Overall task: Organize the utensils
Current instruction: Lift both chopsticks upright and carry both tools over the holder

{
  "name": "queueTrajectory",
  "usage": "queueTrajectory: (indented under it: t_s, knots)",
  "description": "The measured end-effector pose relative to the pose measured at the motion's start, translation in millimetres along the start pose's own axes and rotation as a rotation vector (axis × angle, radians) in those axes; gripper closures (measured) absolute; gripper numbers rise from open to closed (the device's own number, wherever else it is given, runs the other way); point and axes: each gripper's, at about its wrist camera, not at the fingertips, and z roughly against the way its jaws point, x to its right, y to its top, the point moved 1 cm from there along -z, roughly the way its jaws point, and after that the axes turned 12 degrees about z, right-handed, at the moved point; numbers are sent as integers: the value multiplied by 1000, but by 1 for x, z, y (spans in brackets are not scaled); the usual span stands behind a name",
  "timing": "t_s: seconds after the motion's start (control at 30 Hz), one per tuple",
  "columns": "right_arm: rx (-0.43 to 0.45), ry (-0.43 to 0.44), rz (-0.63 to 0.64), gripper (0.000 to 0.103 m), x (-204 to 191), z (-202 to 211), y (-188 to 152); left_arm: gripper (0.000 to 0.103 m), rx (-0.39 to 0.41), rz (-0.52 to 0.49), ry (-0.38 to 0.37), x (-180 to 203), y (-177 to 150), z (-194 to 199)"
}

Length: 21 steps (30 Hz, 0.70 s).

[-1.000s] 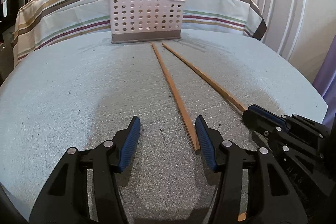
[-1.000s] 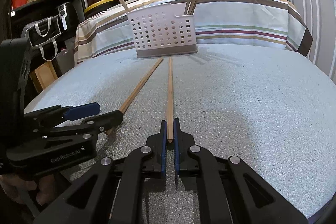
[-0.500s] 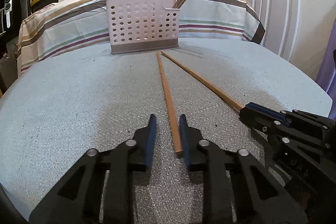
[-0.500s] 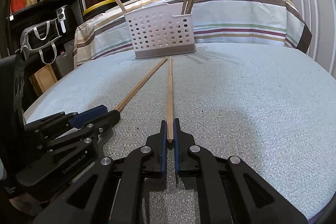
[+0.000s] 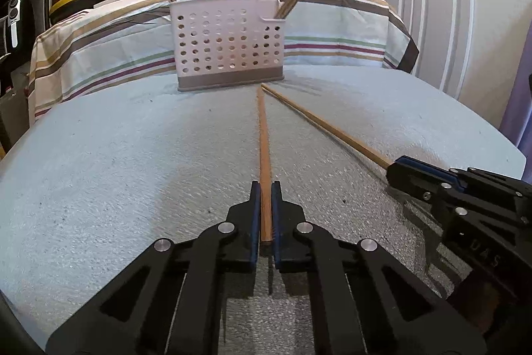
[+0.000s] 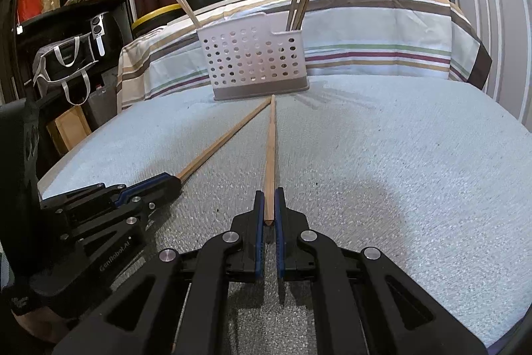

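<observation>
Chopsticks already stand in the holder ahead; each claw, left claw and right claw, pinches one chopstick on the bench, not yet lifted.

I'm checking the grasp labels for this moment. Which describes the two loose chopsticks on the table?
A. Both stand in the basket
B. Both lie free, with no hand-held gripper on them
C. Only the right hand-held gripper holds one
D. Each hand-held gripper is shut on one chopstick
D: the left hand-held gripper pinches one chopstick, and the right hand-held gripper pinches the other chopstick.
</observation>
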Motion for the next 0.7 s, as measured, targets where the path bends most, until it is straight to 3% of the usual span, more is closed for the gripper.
queueTrajectory:
  t_s: [0.4,0.7]
  knots:
    - [79,-27,40,96,0,23,27,97,146,-35,6,0,27,38]
    - [147,-41,45,96,4,43,55,97,194,-15,13,-8,54,55]
